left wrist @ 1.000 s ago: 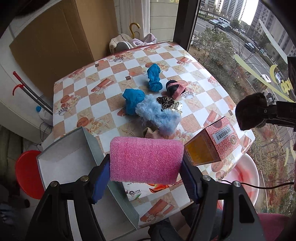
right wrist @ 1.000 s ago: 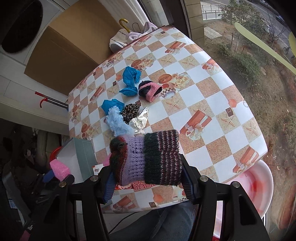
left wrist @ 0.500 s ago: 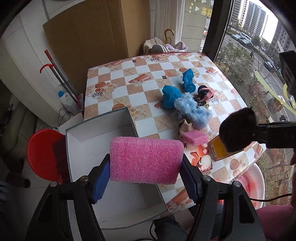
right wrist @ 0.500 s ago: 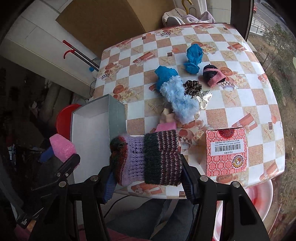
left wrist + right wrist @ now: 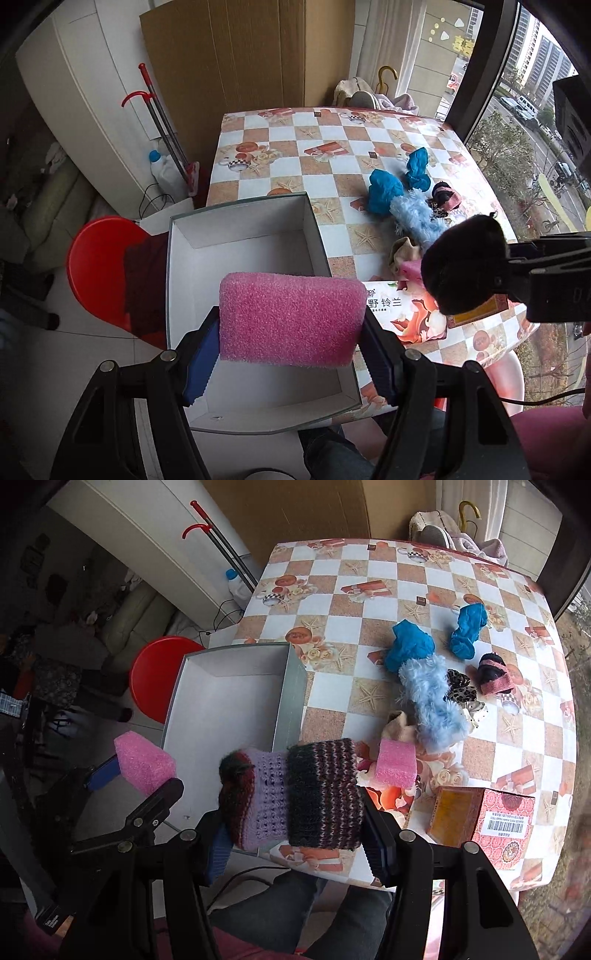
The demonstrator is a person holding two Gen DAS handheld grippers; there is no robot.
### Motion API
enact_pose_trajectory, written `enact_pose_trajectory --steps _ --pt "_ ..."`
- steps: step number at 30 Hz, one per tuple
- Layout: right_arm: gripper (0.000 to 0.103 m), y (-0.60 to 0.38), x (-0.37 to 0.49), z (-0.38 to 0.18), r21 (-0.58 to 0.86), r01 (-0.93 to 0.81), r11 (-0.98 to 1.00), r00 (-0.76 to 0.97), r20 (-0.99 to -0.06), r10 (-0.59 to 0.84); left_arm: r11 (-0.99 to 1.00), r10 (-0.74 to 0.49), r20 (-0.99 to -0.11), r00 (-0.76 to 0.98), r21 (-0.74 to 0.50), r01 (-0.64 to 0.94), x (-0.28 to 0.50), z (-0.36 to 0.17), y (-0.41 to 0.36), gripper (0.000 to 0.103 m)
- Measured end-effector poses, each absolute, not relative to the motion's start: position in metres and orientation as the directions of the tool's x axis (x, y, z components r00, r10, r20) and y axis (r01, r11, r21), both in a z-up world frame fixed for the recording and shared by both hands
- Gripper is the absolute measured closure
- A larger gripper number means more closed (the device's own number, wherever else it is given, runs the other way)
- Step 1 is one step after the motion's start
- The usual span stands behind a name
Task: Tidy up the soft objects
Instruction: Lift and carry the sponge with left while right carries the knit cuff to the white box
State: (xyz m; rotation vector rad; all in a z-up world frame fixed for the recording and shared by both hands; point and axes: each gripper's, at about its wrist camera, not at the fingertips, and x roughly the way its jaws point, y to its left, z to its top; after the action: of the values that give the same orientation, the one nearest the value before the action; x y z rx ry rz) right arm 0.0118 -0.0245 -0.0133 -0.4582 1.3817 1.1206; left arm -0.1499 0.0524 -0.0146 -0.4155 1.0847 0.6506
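Left gripper clamped on pink sponge, held above the open white box directly ahead of its fingers; right gripper clamped on striped knit piece over the box's near right corner, fluffy blue item farther ahead-right on checkered table.

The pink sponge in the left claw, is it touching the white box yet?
Apart. The right wrist view shows the pink sponge clamped in the left gripper, held outside the white box's wall with floor visible between them.
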Motion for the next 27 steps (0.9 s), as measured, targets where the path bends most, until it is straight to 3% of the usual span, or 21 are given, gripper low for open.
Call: enact_pose_trajectory --steps 27 --pt "0.042 -0.004 -0.006 -0.019 0.333 -0.849 0.411 -0.207 -0.924 0.321 0.704 0.284 -0.912 0.296 -0.011 -0.710 -0.172 -0.021 0.067 0.029"
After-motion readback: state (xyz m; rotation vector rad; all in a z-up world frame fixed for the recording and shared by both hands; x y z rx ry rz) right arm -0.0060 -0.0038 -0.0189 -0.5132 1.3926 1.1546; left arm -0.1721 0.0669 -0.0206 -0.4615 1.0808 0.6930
